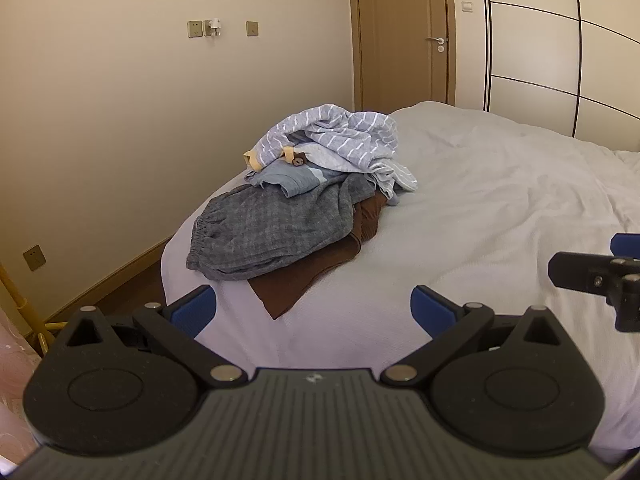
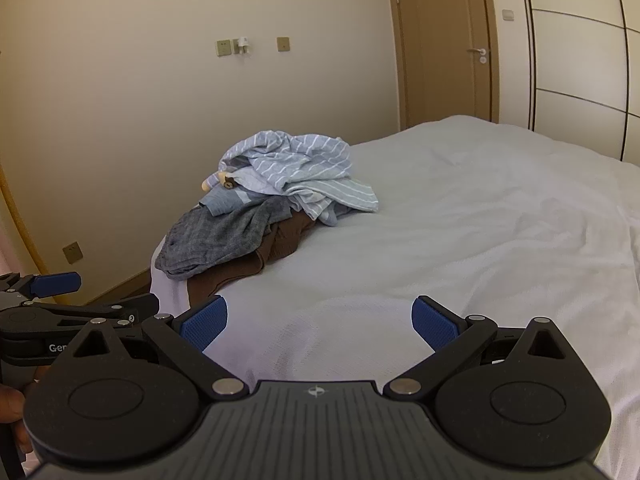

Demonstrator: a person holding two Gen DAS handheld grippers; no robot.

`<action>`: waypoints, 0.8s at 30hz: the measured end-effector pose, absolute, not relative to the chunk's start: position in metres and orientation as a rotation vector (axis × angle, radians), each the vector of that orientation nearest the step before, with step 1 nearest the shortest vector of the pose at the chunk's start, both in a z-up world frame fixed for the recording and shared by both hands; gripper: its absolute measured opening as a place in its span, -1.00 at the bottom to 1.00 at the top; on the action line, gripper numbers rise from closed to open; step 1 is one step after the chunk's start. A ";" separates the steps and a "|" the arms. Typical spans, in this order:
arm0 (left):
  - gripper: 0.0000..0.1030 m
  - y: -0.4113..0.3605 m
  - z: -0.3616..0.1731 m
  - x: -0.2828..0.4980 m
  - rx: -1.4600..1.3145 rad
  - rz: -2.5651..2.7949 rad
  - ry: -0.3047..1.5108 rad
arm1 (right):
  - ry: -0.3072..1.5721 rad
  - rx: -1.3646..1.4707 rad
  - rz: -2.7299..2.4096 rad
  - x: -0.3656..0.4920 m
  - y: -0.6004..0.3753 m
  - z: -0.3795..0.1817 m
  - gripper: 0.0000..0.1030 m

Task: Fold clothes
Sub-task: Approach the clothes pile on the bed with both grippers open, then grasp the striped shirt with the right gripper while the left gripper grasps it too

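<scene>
Nearest the cameras, the left claw (image 1: 314, 312) hangs over the near edge of the bed (image 1: 480, 216) with its blue-padded fingers (image 1: 195, 312) spread wide and nothing between them. The right claw (image 2: 320, 320) hovers beside it, also over the near edge of the bed, its fingers (image 2: 434, 326) equally wide apart and empty. In the right wrist view the left claw shows at the left edge, and part of a hand (image 2: 12, 404) holds its grip. The pale bed cover lies bare and lightly wrinkled between the claws and the pile of clothes (image 1: 304, 200), which sits well beyond both claws on the bed's left part, near the corner closest to the wall. At the bottom of the pile a brown garment (image 1: 296, 284) pokes out toward the claws. On top of it lies a grey checked garment (image 1: 264, 236) with a gathered waistband. Behind that sits a light blue folded piece (image 1: 292, 182), and on top a crumpled grey garment with white stripes (image 1: 340, 136). Past the bed stand the beige wall with its sockets (image 1: 195, 29) and a brown door (image 1: 404, 36).
</scene>
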State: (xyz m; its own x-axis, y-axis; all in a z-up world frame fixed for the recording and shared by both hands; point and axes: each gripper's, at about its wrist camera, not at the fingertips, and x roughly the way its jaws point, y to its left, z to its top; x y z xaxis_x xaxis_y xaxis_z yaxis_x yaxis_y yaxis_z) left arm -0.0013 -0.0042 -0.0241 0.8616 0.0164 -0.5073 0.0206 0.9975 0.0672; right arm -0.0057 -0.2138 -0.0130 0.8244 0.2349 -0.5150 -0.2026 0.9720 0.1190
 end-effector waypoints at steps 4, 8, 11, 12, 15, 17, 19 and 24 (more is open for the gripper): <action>0.98 -0.005 -0.025 0.000 0.069 -0.004 0.534 | 0.558 0.060 0.229 -0.004 -0.215 -0.015 0.96; 0.98 -0.005 -0.026 0.002 0.070 -0.005 0.534 | 0.561 0.059 0.227 -0.002 -0.215 -0.015 0.97; 0.98 -0.004 -0.027 0.004 0.072 -0.007 0.533 | 0.564 0.059 0.227 0.000 -0.216 -0.016 0.96; 0.98 -0.004 -0.027 0.005 0.073 -0.005 0.531 | 0.566 0.058 0.227 0.001 -0.216 -0.017 0.97; 0.98 -0.003 -0.027 0.010 0.075 -0.003 0.526 | 0.569 0.054 0.227 0.004 -0.216 -0.018 0.96; 0.98 -0.002 -0.026 0.014 0.078 -0.007 0.518 | 0.572 0.049 0.229 0.008 -0.215 -0.020 0.96; 0.98 0.001 -0.025 0.020 0.085 -0.017 0.506 | 0.572 0.042 0.230 0.012 -0.215 -0.021 0.96; 0.98 0.010 -0.021 0.047 0.137 -0.019 0.460 | 0.517 0.002 0.232 0.028 -0.217 -0.019 0.96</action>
State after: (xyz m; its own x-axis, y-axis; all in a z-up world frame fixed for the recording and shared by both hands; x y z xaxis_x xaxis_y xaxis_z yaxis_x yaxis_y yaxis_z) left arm 0.0474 0.0097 -0.0209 0.8960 0.0129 -0.4438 0.0488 0.9907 0.1273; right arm 0.0281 -0.2165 -0.0186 0.8434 0.2206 -0.4898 -0.2195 0.9737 0.0606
